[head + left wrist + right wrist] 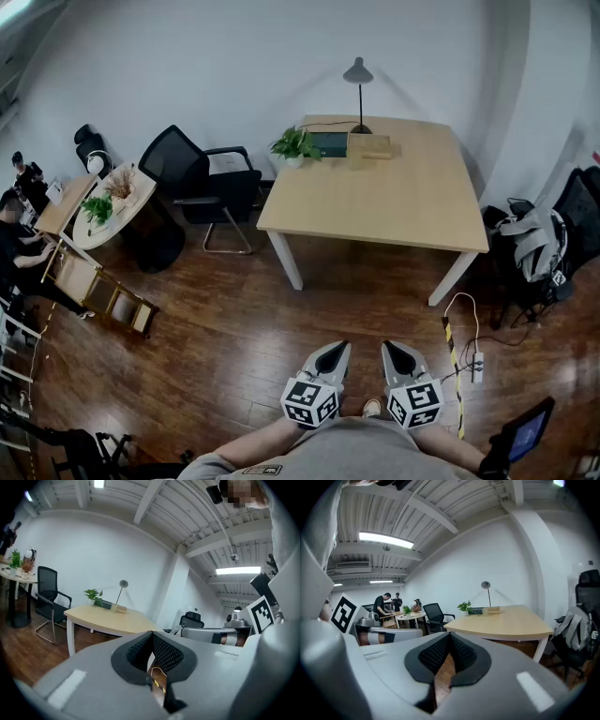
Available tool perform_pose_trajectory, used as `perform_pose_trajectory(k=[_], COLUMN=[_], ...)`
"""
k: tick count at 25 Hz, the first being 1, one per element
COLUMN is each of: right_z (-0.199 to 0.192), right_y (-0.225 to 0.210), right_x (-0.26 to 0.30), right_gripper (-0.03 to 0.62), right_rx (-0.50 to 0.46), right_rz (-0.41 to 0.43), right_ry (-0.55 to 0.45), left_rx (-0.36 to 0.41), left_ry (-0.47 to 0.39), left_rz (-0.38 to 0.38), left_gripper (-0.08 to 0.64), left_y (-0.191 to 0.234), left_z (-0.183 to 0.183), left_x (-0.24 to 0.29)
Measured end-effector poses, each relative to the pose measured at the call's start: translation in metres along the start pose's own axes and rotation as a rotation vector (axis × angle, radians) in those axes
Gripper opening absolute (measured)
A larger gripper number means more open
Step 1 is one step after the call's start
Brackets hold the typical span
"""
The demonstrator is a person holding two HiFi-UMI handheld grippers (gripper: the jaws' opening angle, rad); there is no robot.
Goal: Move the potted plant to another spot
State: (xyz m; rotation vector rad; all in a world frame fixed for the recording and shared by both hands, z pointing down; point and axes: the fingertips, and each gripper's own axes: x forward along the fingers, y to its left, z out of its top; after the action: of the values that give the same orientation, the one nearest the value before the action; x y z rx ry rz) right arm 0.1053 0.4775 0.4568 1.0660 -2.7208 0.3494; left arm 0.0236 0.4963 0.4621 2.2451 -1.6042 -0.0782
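desk (375,202): pale wood, smooth, matt | floor (244,328): dark wood planks, glossy | chair (173,159): black mesh back, metal legs | left gripper (339,346), right gripper (388,346): matt grey plastic, black ribbed pads (436,656)

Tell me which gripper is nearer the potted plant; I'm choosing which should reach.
Left, narrowly. Both hang over the floor, well short of the table. The left gripper sits slightly right of the potted plant in the head view; the right gripper sits farther right.

Even, cool light from ceiling strip lights (386,539) — soft shadows under the table (375,202); fisheye bending and dark vignetting at the corners.
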Motion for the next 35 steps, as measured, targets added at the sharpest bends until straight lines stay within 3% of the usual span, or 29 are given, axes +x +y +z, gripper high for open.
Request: perform_pose_trajectory(k=[9,18,26,35], right_z=[-0.004,0.015,0.033,0.084], right_y=[0.019,0.002,-0.059,-0.143], right_x=[0.034,0.074,0.146,0.236], right_gripper=[0.005,0.005,0.005,0.005], right_rx=[0.011,0.004,0.014,-0.004], right_rz=[-0.035,-0.064,-0.040,0.049], right_ry=[0.016,-0.003,-0.014,-0.009], left_rx=[-0.010,-0.009,0.007,0.025], left_ry=[0.019,0.021,0.014,-0.032], left_rz=[-0.030,-0.039,-0.004,0.081], left_gripper=[0.003,0.003,0.003,0.003], left_y=[0.041,0.073,0.115,0.155], left_z=[0.004,0.022,0.043,0.104], left_x=[-0.006,0.021,0.106,0.225])
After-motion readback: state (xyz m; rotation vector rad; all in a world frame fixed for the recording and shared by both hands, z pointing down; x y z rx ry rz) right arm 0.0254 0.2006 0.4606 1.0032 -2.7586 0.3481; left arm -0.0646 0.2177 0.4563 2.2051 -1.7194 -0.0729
